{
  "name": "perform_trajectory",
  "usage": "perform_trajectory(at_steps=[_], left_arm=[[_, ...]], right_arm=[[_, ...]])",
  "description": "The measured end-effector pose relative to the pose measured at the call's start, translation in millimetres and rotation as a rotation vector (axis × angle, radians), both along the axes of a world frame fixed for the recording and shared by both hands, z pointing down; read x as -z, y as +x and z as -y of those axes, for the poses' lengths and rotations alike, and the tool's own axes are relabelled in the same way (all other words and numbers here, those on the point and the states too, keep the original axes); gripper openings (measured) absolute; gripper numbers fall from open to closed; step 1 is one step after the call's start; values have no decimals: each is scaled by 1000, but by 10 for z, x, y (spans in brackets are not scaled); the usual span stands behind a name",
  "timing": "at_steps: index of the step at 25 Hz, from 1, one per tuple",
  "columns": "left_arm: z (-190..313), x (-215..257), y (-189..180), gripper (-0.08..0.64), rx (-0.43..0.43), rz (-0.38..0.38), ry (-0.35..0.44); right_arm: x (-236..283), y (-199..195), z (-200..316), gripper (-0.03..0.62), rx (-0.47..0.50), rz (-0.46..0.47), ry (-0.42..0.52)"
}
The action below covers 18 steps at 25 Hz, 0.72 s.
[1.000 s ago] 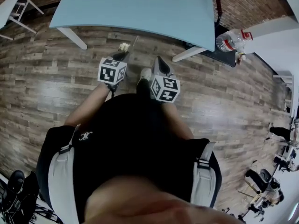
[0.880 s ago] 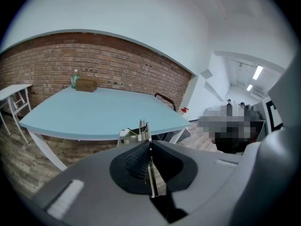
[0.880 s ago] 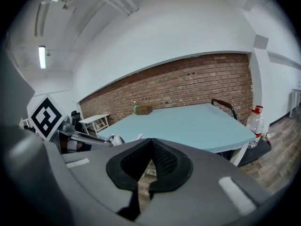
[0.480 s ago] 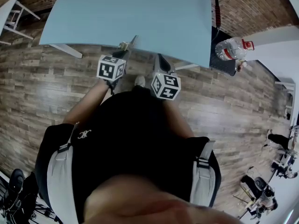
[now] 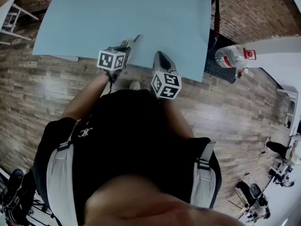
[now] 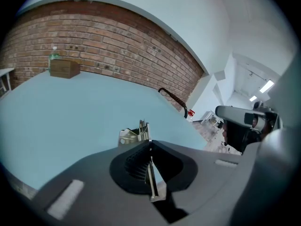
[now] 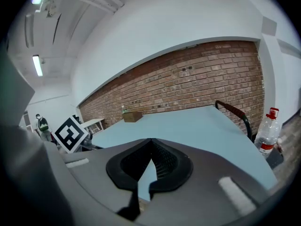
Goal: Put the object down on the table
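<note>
Table (image 5: 141,18) pale blue, brick wall (image 6: 117,46) behind. Cardboard box (image 6: 65,68) at far end, well apart from grippers. Chair (image 5: 216,13) at table's right edge, plastic bottle (image 5: 230,54) near it. Left gripper (image 5: 128,44) pinches thin metal object (image 6: 140,130) (tip juts past jaws) above table's near edge. Right gripper (image 5: 160,55) just beside it, jaws pressed together, nothing between. Second ago both hung over wood floor (image 5: 37,93), short of table; now both over its edge.
</note>
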<state>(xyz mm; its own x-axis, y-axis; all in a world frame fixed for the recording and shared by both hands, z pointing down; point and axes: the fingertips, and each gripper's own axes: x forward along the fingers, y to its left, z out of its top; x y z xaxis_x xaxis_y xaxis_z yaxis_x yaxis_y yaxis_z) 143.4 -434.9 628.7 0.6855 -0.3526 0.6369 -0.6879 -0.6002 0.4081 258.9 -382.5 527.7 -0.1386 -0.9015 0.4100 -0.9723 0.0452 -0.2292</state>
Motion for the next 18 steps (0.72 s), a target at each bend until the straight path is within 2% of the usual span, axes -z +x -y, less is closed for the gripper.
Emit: perform_trajectory(at_steps=[10,18], left_arm=[[255,-290,413,9,-64,83,-37],[242,-467,549,9,-114,91,-91]], right_arm=[[-151,519,92,14,-39,38,-47],[-261,598,68,14,-66,55,-84]])
